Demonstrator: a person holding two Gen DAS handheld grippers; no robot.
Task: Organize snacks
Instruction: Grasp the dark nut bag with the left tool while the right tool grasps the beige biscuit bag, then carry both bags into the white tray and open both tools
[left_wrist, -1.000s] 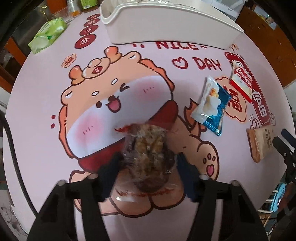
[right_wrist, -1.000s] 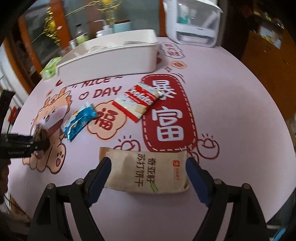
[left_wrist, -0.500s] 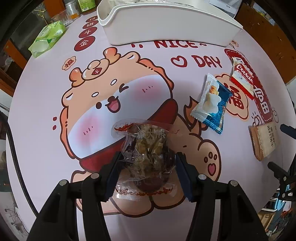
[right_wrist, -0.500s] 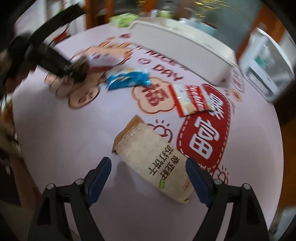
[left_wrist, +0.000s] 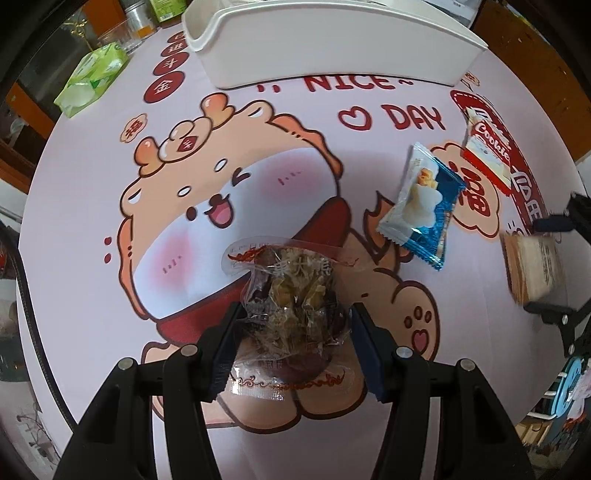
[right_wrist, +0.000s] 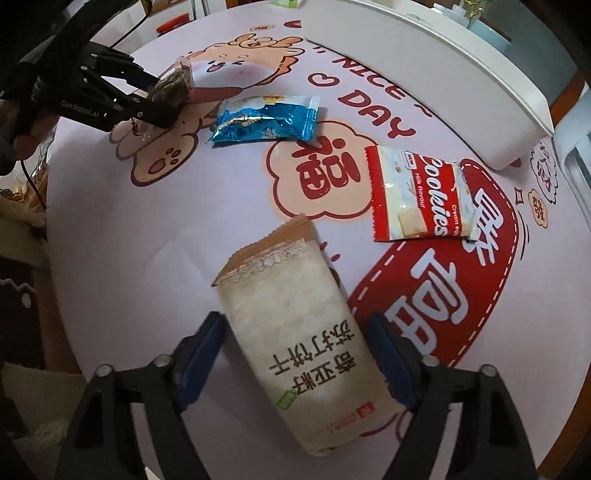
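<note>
My left gripper (left_wrist: 295, 336) is shut on a clear-wrapped brown nut snack (left_wrist: 295, 299) and holds it just above the pink mat; it also shows in the right wrist view (right_wrist: 173, 88). My right gripper (right_wrist: 295, 354) is open, its jaws on either side of a beige cracker pack (right_wrist: 295, 332) lying on the mat, with a gap on each side. The cracker pack also shows at the right edge of the left wrist view (left_wrist: 532, 269). A blue snack packet (right_wrist: 266, 118) and a red-and-white cookies packet (right_wrist: 417, 192) lie further out. A long white bin (left_wrist: 332, 40) stands at the far edge.
A green tissue pack (left_wrist: 92, 77) lies at the far left with cans and jars behind it. A white appliance (right_wrist: 576, 173) stands at the right edge. The round table's rim curves close on all sides.
My left gripper has lifted the nut snack slightly off the mat. My right gripper has swung round so the cracker pack lies lengthwise between its jaws.
</note>
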